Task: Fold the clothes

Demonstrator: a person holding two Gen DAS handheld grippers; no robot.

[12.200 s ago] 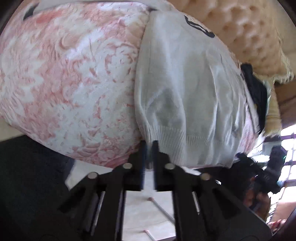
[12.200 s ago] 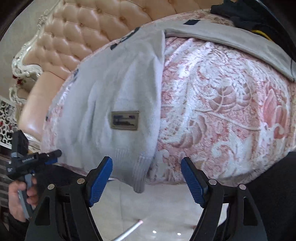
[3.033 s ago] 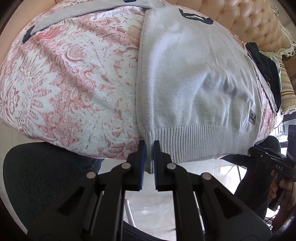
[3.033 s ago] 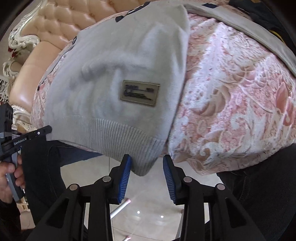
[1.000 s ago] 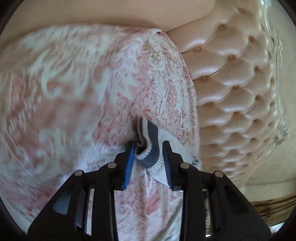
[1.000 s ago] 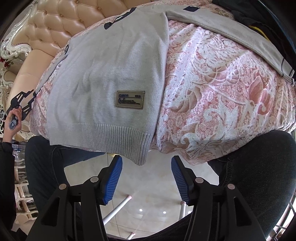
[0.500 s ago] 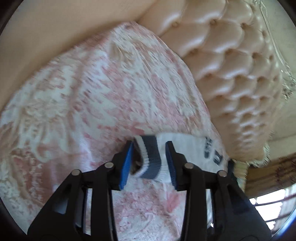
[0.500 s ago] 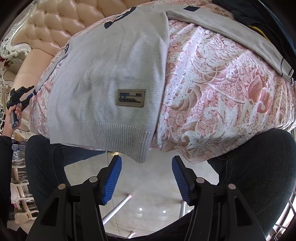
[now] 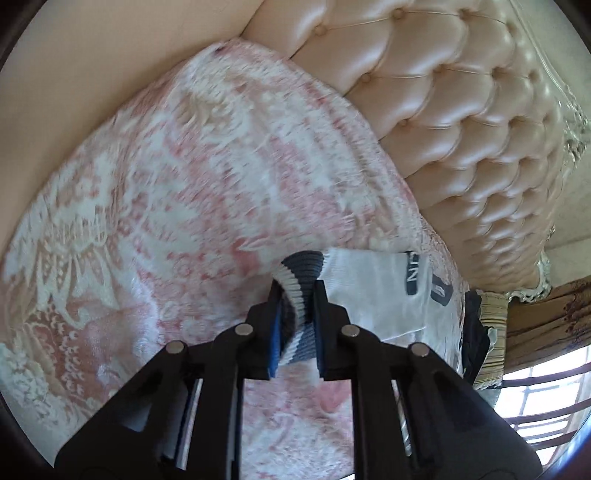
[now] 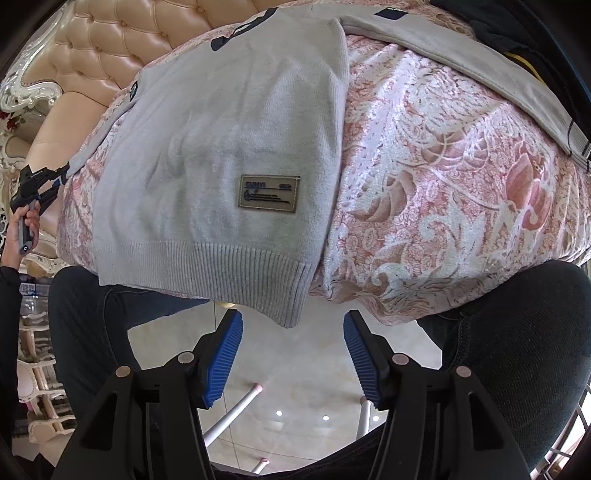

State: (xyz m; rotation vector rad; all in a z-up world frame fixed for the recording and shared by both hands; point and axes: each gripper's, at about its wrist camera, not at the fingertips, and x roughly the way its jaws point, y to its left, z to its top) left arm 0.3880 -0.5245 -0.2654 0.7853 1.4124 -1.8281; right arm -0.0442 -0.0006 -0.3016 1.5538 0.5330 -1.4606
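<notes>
A light grey knit sweater (image 10: 229,155) lies spread on the pink floral bedspread (image 10: 443,192), its ribbed hem hanging over the near edge, a tan patch (image 10: 267,198) on its front. In the left wrist view my left gripper (image 9: 297,295) is shut on the sleeve's navy-and-white ribbed cuff (image 9: 299,280), with the grey sleeve (image 9: 373,291) trailing right. My right gripper (image 10: 293,343) hangs open just below the hem's corner, nothing between its blue pads. The other sleeve (image 10: 461,62) stretches to the far right. The left gripper (image 10: 37,184) also shows small at the left edge.
A tufted peach headboard (image 9: 461,110) rises behind the bed. Dark clothes (image 10: 517,33) lie at the far right of the bedspread. The person's dark-trousered legs (image 10: 517,350) stand against the bed edge. Glossy tile floor (image 10: 295,398) lies below.
My left gripper left the hem, went to the sleeve cuff, closed on it and now carries it along the bedspread. My right gripper let go of the hem corner and opened wide.
</notes>
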